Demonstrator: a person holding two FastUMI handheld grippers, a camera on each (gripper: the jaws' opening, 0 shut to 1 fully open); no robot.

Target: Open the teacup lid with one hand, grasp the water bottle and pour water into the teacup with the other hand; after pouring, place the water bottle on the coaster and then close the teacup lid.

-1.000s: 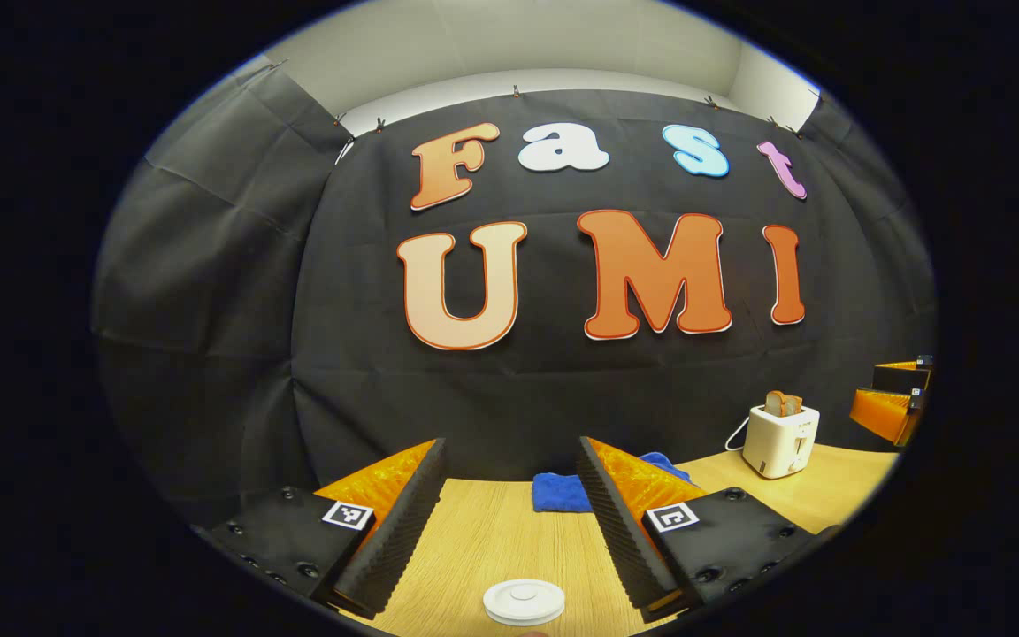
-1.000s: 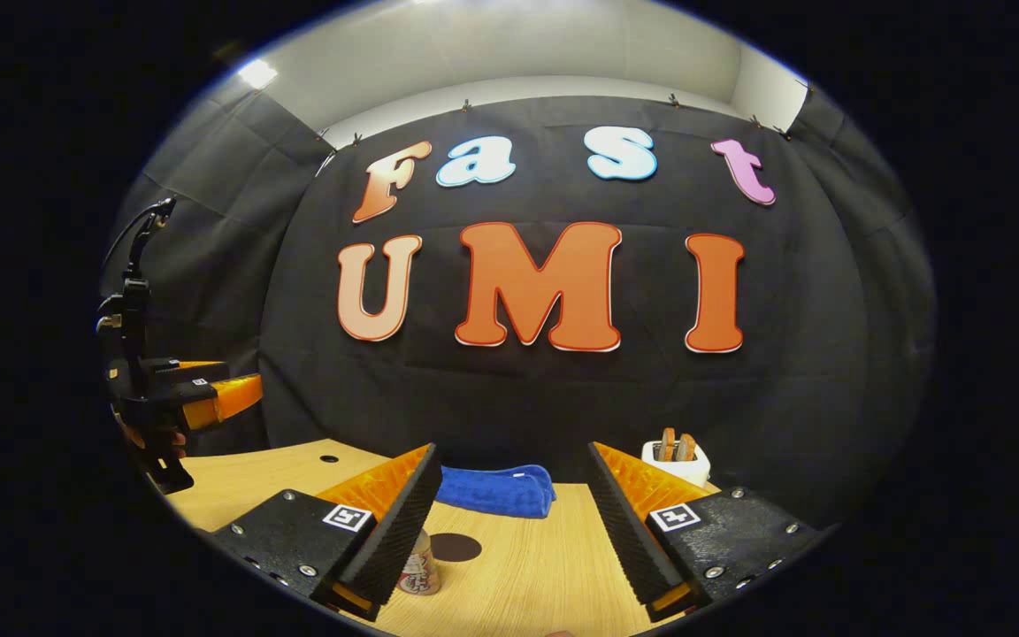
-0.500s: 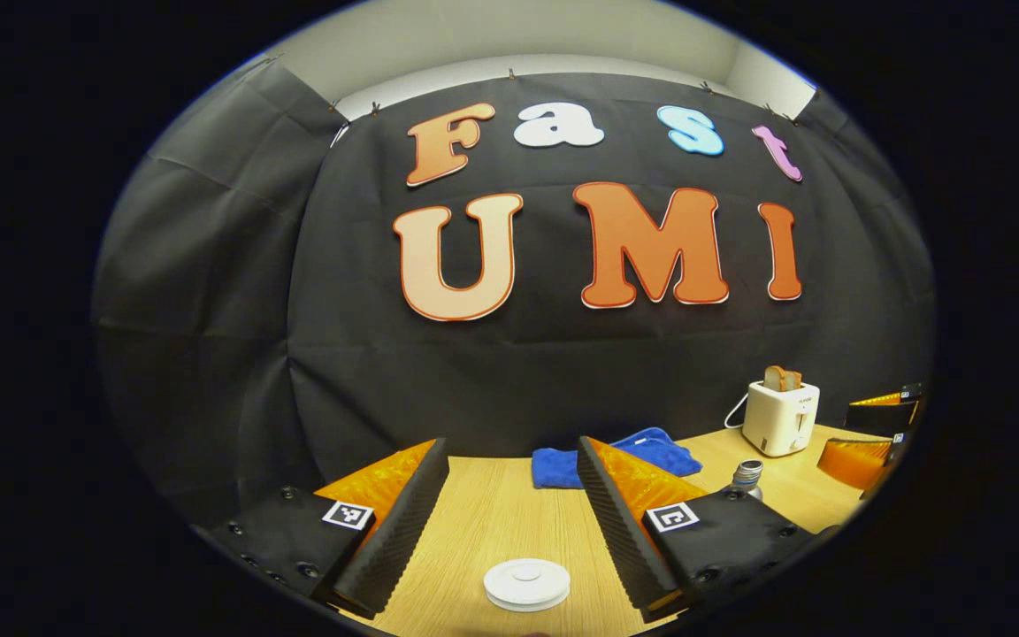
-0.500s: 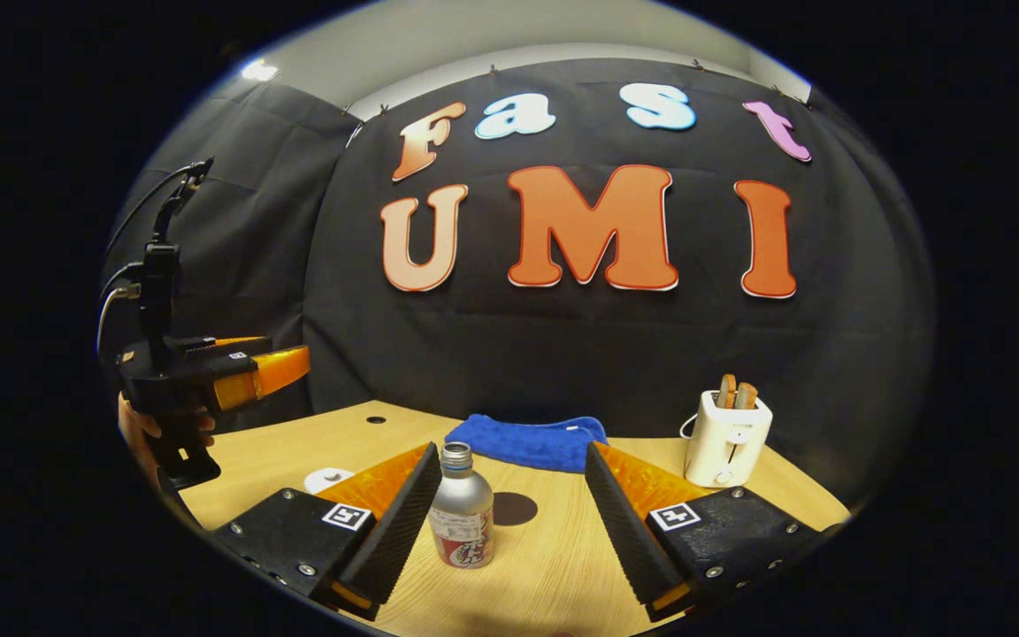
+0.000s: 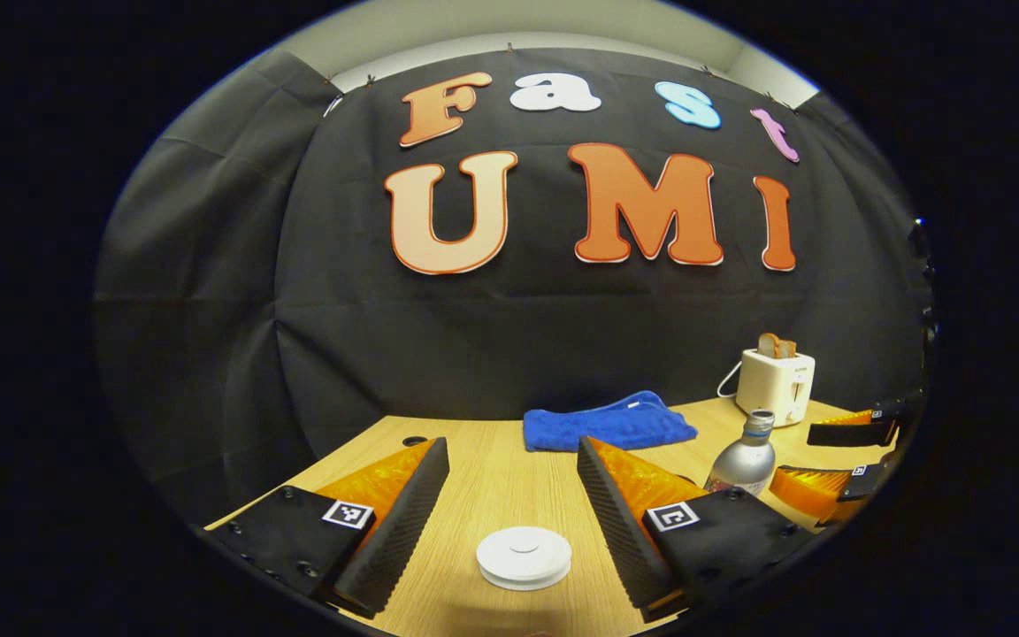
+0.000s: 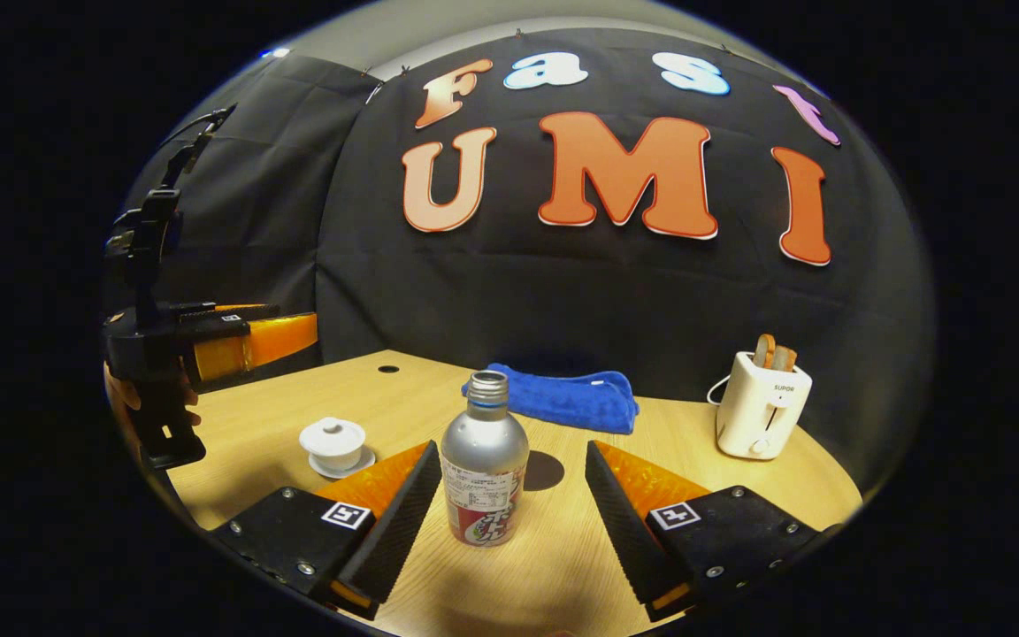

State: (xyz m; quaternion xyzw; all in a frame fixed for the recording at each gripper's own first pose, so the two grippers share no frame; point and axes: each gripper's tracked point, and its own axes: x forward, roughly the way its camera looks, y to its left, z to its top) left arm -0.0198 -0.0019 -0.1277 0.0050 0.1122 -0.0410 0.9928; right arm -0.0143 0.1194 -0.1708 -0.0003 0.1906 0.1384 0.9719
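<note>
The jaws of both grippers stand wide apart, gripping nothing. In the left gripper view, the left gripper (image 5: pixel 512 495) hovers above a light wooden desk (image 5: pixel 492 482), its two ridged fingers framing a white teacup lid (image 5: pixel 524 556) that sits low between them, untouched. The cup beneath the lid is hidden from this angle. In the right gripper view the same teacup (image 6: pixel 333 446) appears as a small white lidded cup on a white saucer, standing on the desk left of the right gripper's own left finger, with the lid still on.

In the right gripper view, the right gripper (image 6: pixel 509 495) is level with a silver water bottle (image 6: pixel 484 473) that stands upright on the desk, cap off, with a red and white label around its lower half. The bottle stands in the gap between the two fingers, nearer the left one; whether it touches that finger cannot be told. Just behind the bottle lies a dark round coaster (image 6: pixel 545 471), partly hidden by it.

Farther back, a folded blue cloth (image 6: pixel 567 399) lies near the black booth wall, and a white toaster (image 6: pixel 762 405) with bread slices in its slots stands to the right. At the left edge of the right gripper view, a hand (image 6: pixel 125 398) holds the left gripper above the desk.
</note>
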